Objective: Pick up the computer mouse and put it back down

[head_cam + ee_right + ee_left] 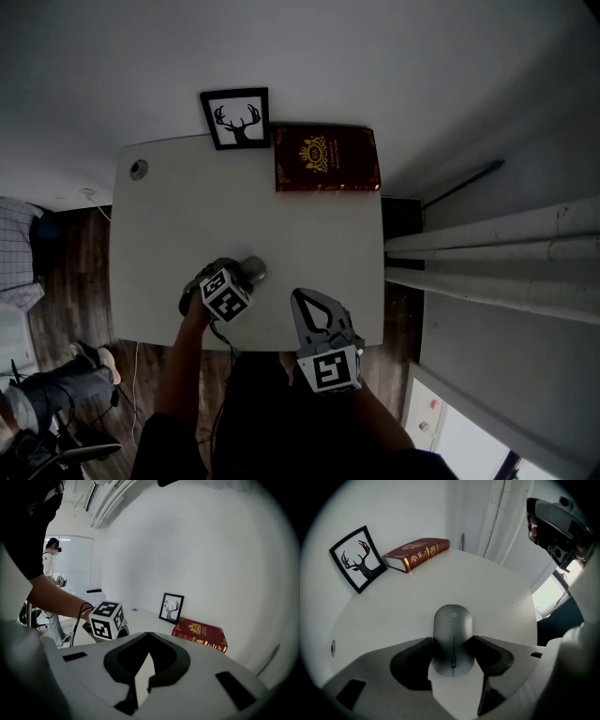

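Note:
A grey computer mouse (452,634) lies on the white table (497,592) between the two jaws of my left gripper (452,651). The dark pads (415,660) touch its two sides. In the head view the mouse (254,270) shows just beyond the left gripper (240,275), near the table's front edge, with the marker cube over it. My right gripper (299,296) hovers to the right of the mouse, over the front edge, shut with nothing in it. In the right gripper view its fingertips (148,634) meet, and the left gripper's marker cube (107,620) stands ahead on the left.
A dark red book (326,159) lies at the table's far right, and a framed antler picture (236,118) leans against the wall beside it. A cable hole (139,169) is at the far left corner. White pipes (487,253) run past the table's right side. A person (50,573) stands farther back.

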